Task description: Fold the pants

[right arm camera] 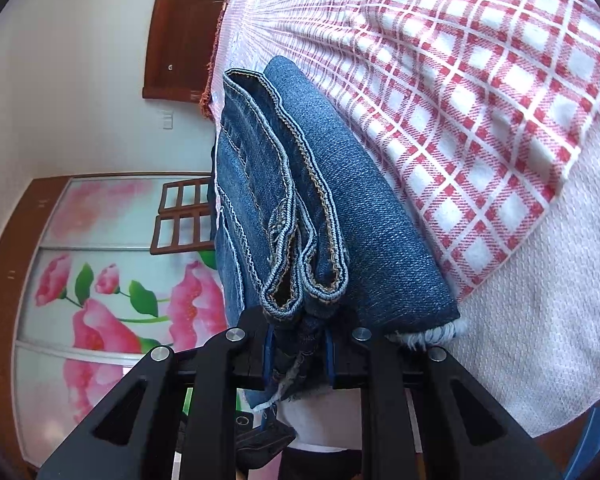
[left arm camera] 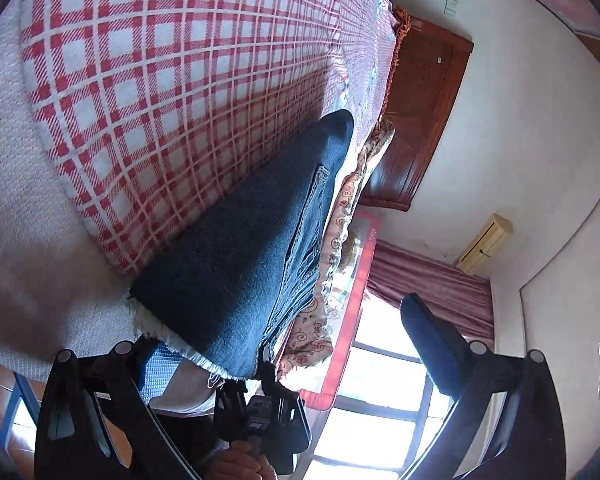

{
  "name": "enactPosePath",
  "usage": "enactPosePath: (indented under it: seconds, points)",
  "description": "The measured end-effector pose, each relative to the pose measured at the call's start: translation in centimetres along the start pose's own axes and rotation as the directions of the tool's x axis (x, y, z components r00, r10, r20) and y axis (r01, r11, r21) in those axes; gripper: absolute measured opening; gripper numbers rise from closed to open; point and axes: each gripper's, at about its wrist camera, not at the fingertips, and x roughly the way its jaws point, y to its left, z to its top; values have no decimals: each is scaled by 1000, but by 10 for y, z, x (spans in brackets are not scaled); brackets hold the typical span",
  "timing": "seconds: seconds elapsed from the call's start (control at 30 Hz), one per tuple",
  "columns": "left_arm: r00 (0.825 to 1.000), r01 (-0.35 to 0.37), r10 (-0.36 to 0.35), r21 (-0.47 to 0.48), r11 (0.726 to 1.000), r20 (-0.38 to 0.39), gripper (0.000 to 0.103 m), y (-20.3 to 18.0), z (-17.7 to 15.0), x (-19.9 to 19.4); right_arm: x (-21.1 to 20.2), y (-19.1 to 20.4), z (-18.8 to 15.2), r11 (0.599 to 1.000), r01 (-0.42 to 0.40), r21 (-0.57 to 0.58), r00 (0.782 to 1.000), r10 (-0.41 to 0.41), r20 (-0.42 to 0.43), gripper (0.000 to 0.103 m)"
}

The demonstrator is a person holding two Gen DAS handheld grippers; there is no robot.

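Left gripper (left arm camera: 300,340) spread wide, nothing between its fingers (left arm camera: 427,340); one finger sits just past the frayed hem of the folded jeans (left arm camera: 244,248), the other well clear toward the window (left arm camera: 379,400). Right gripper (right arm camera: 298,344) pinching a thick bunch of denim, blue pads (right arm camera: 268,350) pressed on both sides of it, loose threads hanging below. Jeans (right arm camera: 319,208) folded into a long stack, seams and waistband edges showing, lying on the red-and-white checked blanket (right arm camera: 479,100) over a white bedcover (right arm camera: 539,320). Flowered wardrobe doors (right arm camera: 100,280) off to the side in the right wrist view; wooden door (left arm camera: 423,112) and curtain (left arm camera: 431,284) beyond the bed in the left.
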Motion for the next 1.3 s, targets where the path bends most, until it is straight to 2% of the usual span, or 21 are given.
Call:
enactPosePath:
  seconds: [0.07,0.1,0.2,0.27,0.4,0.57,0.7,0.77,0.87,0.9,0.97,1.03,1.13,1.23,1.3]
  points:
    - [1000,7,-7,12,1000,25,87,-4,-1,-2,-6,15,-5,998,13,-60,1000,-12,23,18]
    - [999,6,-6,26,1000,32,85,-5,-2,-4,-8,19,-8,997,16,-73,1000,-14,26,18]
    - [999,1,-2,16,1000,51,78,3,0,-10,-4,6,-12,997,61,-45,998,-61,-3,15]
    - [998,-9,9,-8,1000,58,72,14,2,-9,0,-11,-10,1000,14,2,1000,-14,6,14]
    - [997,-46,43,64,997,58,72,7,-5,-11,1,4,-7,996,62,-70,998,-61,11,17]
    - [998,-34,31,43,998,53,72,9,3,-15,1,13,-8,994,60,-94,998,-59,14,17]
    - [998,-31,29,51,998,49,72,16,5,-19,10,11,-5,995,67,-68,998,-66,12,14]
    - [998,-36,33,60,998,48,72,17,5,-21,9,6,-6,999,40,-35,999,-40,0,15]
    - [995,-91,85,138,986,52,73,10,-2,-18,5,8,-3,998,48,33,997,-46,-68,21]
    - [994,-103,97,151,983,49,73,9,-2,-19,-1,12,-5,997,64,36,994,-61,-90,30]
    - [994,-107,101,143,984,44,78,9,-4,-25,-13,24,-11,995,101,-1,989,-101,-108,33]
    - [990,-140,136,119,983,44,90,9,-9,-36,-24,34,-15,996,83,-26,990,-85,-114,33]
    - [980,-200,195,174,964,50,92,1,-22,-57,-28,56,-10,994,55,-96,993,-64,-94,33]
    - [975,-220,208,249,943,76,94,-14,-32,-74,-12,81,1,990,-4,-143,996,-9,-87,33]
    - [978,-208,194,325,923,76,97,-32,-33,-67,5,98,11,982,-10,-190,997,-4,-74,33]
